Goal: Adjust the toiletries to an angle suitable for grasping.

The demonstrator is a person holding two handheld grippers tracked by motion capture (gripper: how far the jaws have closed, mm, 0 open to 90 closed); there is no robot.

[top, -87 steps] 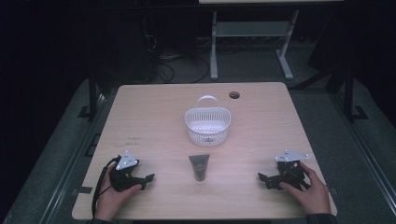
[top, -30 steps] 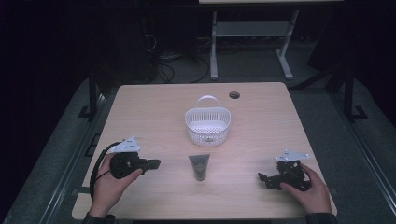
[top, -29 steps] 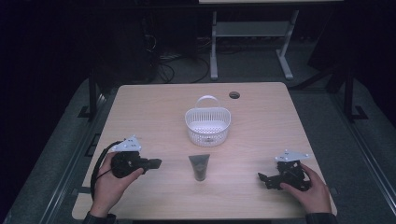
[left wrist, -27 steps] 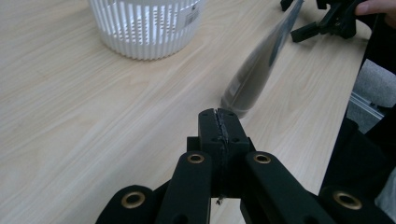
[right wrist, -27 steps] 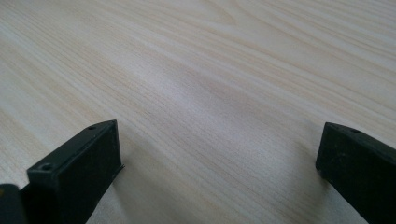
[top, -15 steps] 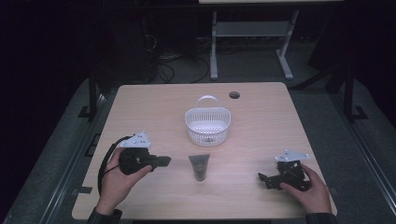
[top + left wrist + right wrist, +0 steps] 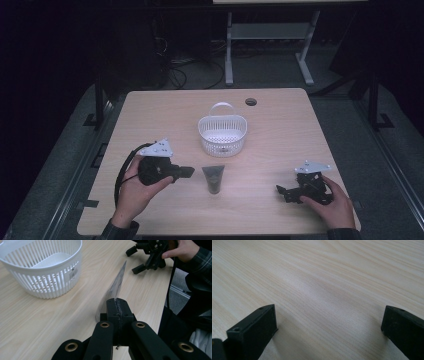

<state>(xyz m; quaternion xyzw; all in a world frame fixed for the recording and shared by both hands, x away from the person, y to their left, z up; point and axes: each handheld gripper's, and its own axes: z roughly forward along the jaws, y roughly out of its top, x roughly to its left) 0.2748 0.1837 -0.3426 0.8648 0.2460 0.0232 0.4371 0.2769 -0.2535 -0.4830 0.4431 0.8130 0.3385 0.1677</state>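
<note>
A dark grey squeeze tube (image 7: 213, 178) lies flat on the wooden table (image 7: 285, 135), just in front of a white slatted basket (image 7: 222, 134). My left gripper (image 7: 189, 172) is held above the table a short way left of the tube, pointing right at it. In the left gripper view its jaws (image 7: 117, 308) are pressed together with nothing between them, and the tube (image 7: 115, 287) stretches away just beyond the tips. My right gripper (image 7: 283, 194) rests on the table at the front right. In the right gripper view it (image 7: 329, 322) stands wide open over bare wood.
The basket (image 7: 45, 270) looks empty and has a handle on its far side. A round cable hole (image 7: 251, 102) sits near the table's back edge. A black cable loops from the left gripper by the front left edge. Beyond the table is dark floor and a white desk frame.
My left gripper has lifted a little and moved right, toward the tube, still shut. The right gripper, the tube and the basket have not moved.
</note>
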